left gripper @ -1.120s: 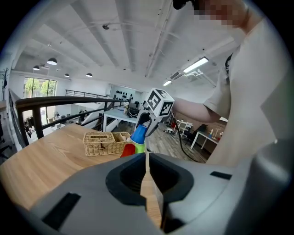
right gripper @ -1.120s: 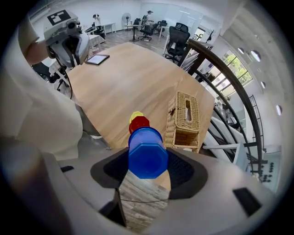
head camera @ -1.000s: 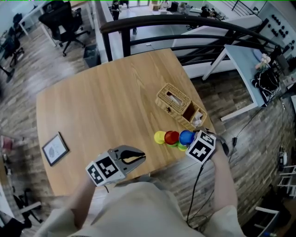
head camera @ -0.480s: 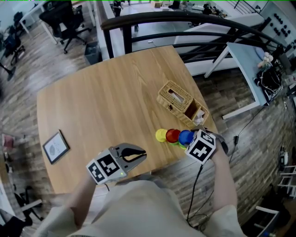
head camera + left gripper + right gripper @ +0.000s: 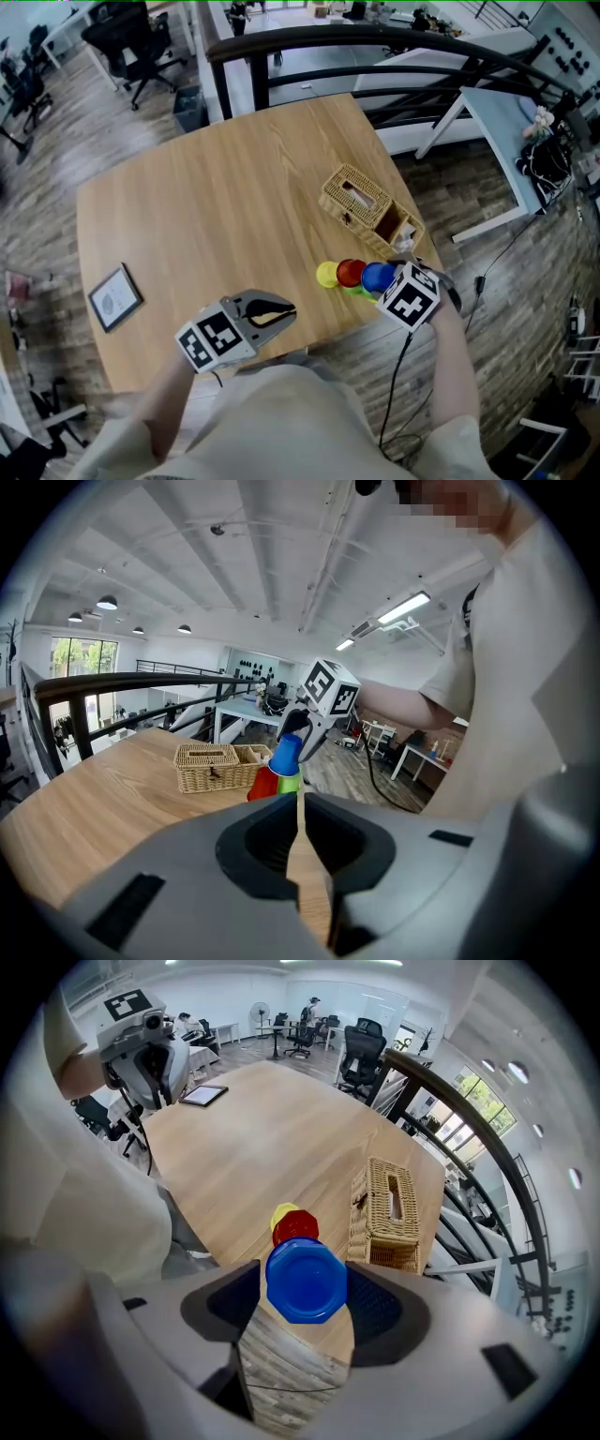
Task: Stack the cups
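A blue cup stands upside down on a green cup near the table's front right edge. Beside them are a red cup and a yellow cup, in a row to the left. My right gripper is around the blue cup with its jaws opening, the cup still between them. The red cup and yellow cup show just beyond. My left gripper hovers shut and empty at the table's front edge, pointing at the cups.
A wicker basket sits just behind the cups, close to the right edge of the wooden table. A small framed card lies at the left. A dark railing runs behind the table.
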